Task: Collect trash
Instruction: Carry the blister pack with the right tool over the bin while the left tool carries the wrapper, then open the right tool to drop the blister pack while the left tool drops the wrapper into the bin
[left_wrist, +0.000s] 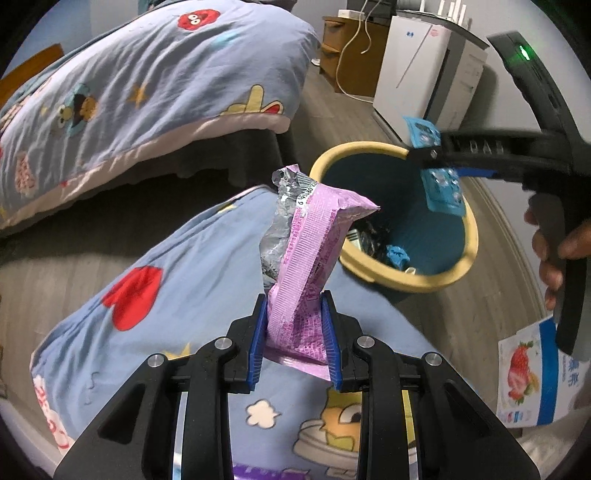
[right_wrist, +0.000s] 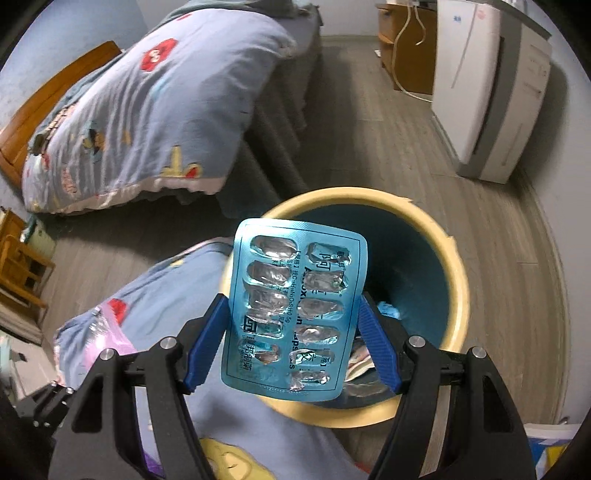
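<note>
1. Between the blue pads of the left gripper (left_wrist: 295, 339), a pink snack wrapper (left_wrist: 306, 266) stands clamped by its lower end, jaws nearly closed on it; its torn silver top leans toward 12 o'clock, short of the bin's near rim.
2. Across the right gripper (right_wrist: 291, 343), one empty blue blister pack (right_wrist: 295, 314) is pinched by its long edges, jaws set wide to fit it; it hangs over the bin's mouth.
3. One bin (left_wrist: 458, 273), teal inside with a yellow rim, stands on the floor at 1 o'clock in the left wrist view. It is partly filled: a blue scrap (left_wrist: 397, 256), dark crumpled pieces and paper lie at the bottom.
4. A cartoon-print quilt (left_wrist: 177, 280) bulges from 7 to 11 o'clock, its edge just beside the bin's rim.
5. Bare wood floor (right_wrist: 369, 122) runs open from the bin toward 12 o'clock, between the bed (right_wrist: 147, 110) at 10 o'clock and a white appliance (right_wrist: 484, 96) at 2 o'clock.
6. One strawberry-print carton (left_wrist: 532, 373) lies at 4 o'clock, under the person's hand (left_wrist: 550, 251).
</note>
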